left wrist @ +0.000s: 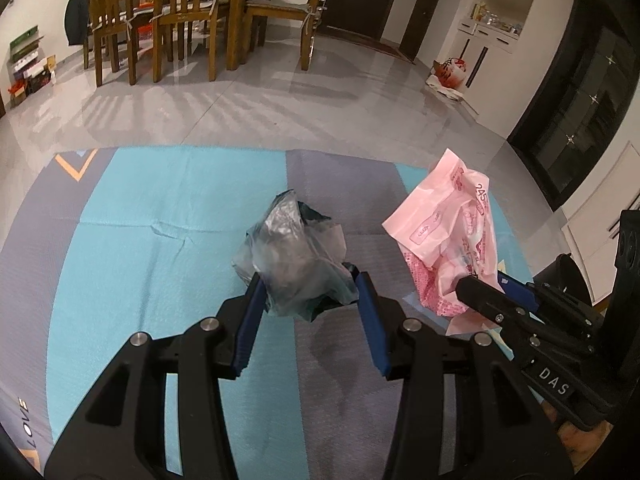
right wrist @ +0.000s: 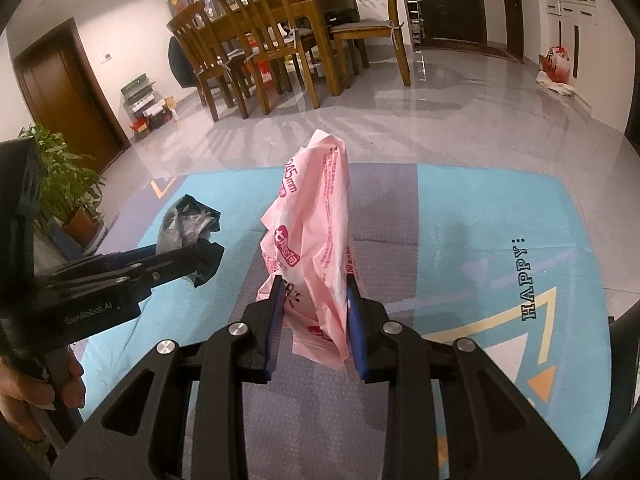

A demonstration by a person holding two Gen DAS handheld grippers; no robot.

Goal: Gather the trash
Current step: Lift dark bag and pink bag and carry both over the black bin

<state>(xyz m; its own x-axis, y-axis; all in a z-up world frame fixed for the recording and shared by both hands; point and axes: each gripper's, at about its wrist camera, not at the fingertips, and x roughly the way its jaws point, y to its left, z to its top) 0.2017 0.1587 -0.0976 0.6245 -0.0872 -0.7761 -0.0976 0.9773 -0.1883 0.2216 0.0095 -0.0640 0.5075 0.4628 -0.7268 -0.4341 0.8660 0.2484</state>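
Left wrist view shows us the left gripper with jaws closed on the crumpled grey bag, lifted above the blue mat, while right of this bag our right gripper pinches the pink bag, long axis upright.

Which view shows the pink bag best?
The right wrist view: the pink bag stands centered, unobstructed, clamped by the right gripper. In the left wrist view the pink bag sits at the right side, seen from its flank, its lower part partly hidden by the right gripper.
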